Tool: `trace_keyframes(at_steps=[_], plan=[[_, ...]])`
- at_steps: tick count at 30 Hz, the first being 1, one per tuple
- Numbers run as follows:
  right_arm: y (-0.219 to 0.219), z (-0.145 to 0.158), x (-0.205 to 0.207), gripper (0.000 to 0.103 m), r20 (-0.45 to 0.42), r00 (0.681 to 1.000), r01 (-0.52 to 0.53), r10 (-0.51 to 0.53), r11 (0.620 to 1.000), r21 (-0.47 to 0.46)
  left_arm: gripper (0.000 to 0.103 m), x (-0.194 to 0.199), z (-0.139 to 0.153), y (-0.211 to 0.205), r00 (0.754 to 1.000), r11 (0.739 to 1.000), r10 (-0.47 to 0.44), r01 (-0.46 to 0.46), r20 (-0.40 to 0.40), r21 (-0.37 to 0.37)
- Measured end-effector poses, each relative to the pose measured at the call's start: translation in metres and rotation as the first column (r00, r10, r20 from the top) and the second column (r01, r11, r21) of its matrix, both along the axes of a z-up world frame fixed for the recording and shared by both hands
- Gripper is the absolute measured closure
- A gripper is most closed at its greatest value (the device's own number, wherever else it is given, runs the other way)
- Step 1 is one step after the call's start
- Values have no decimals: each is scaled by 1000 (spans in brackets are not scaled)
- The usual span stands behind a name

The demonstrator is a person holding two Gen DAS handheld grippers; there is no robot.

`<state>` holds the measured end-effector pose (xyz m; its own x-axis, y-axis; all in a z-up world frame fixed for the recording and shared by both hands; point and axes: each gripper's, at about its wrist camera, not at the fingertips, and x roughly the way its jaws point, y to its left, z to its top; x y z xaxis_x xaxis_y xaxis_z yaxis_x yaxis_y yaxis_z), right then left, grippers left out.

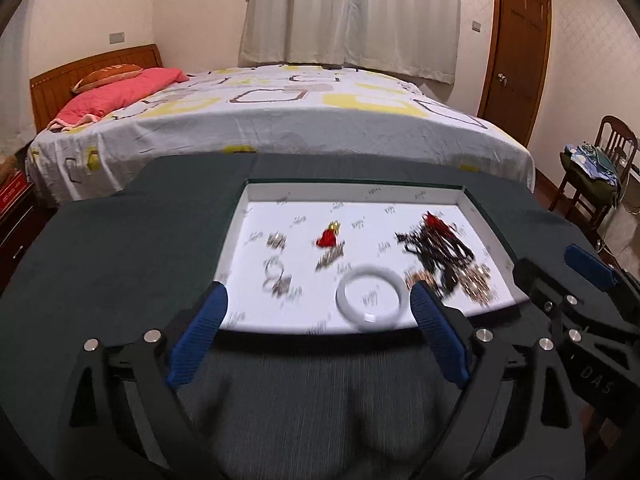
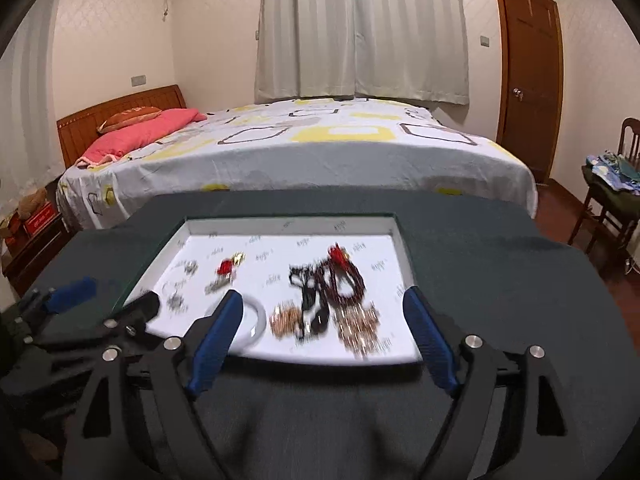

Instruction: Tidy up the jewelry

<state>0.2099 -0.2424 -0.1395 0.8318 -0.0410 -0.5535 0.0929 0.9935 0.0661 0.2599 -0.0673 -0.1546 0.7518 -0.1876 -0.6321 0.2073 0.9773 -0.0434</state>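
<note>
Shallow white tray (image 1: 448,194) on dark cloth (image 1: 120,248), long axis 9–3. Smooth white bangle (image 1: 370,294) at 6, beads (image 1: 436,248) at 3. Left gripper (image 1: 318,300) and right gripper (image 2: 322,306) both wide, empty.

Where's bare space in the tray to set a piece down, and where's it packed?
Free: the tray floor along its far wall, and the middle patch between the red tassel charm and the dark bead tangle. The dark cloth left of the tray is bare too. Crowded: the right near corner, where the beads and gold chains pile up, and around the white bangle.
</note>
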Motion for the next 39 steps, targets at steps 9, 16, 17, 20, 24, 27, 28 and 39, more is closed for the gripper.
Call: trace_keyframes(at_steps=[9,16,17,20,24,27,28,39], plan=[[-6,35,-78,19,28,1000,12,-12,1000,1,6,-86,42,26,999,1000,15,-14,45,-25],[-2,74,-122,19,87,996,2,0,1000,-19,4,-142,89,42,990,998,62,-65,127,20],[-1,79,-128,19,95,995,-4,5,1000,-19,4,-150,96,45,987,997,66,-70,144,20],[1,93,-147,19,122,993,-5,6,1000,-13,4,-171,111,53,983,996,90,-92,159,3],[4,108,-169,18,153,988,-13,14,1000,-5,4,-193,133,64,978,994,106,-101,182,-36],[6,117,-179,18,176,984,-21,23,1000,-15,4,-206,147,66,966,994,110,-105,235,-34],[6,119,-182,18,184,983,-19,22,1000,-18,4,-208,150,66,962,994,114,-110,249,-28],[1,126,-194,18,236,972,2,0,1000,-7,4,-217,157,71,954,992,122,-116,273,-40]])
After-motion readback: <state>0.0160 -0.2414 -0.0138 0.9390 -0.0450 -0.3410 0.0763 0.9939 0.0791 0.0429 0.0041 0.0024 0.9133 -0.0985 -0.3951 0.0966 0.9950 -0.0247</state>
